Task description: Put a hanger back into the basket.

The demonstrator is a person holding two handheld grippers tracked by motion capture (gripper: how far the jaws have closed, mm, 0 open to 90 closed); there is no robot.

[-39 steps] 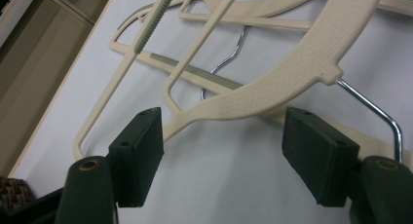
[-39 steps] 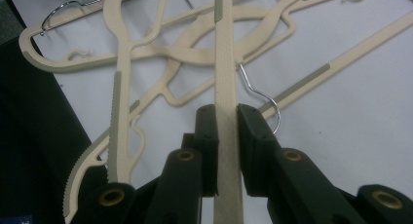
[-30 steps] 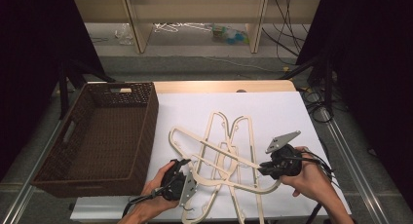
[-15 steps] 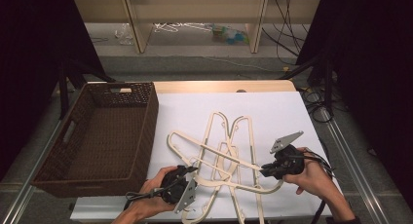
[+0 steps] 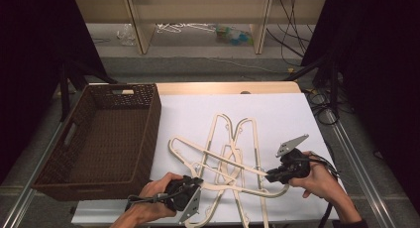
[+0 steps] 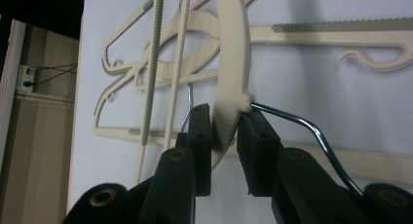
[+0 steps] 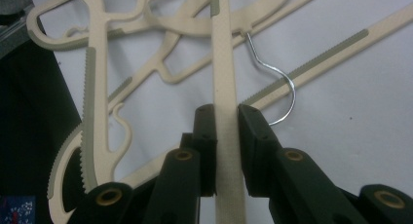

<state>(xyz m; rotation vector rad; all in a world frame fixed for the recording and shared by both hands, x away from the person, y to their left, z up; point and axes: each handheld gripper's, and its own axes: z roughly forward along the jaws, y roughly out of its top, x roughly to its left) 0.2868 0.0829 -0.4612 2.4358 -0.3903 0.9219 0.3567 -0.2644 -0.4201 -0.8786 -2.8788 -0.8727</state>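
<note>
A heap of cream plastic hangers [image 5: 233, 158] is lying tangled on the white table top [image 5: 277, 114], toward its near edge, just right of the brown wicker basket [image 5: 106, 136]. One hanger from the heap [image 5: 225, 187] is being gripped at two places. In the left gripper view, the left gripper [image 6: 225, 136] is pinching this hanger's curved neck, right where the metal hook [image 6: 311, 131] is coming out of the plastic; its jaws have just been closing and the pads are now pressing on the cream plastic from both sides. In the high view the left gripper [image 5: 194, 184] is sitting at the near edge of the table, held by the person's left hand [image 5: 158, 191]. The right gripper [image 7: 226, 131] is clamping a straight bar of the hanger [image 7: 226, 87] between its two pads, with another hanger's wire hook [image 7: 280, 85] lying just beside it on the white surface. Seen from above, the right gripper [image 5: 270, 177] is pointing leftward into the heap, and the person's right hand [image 5: 317, 181] is wrapping around its body
</note>
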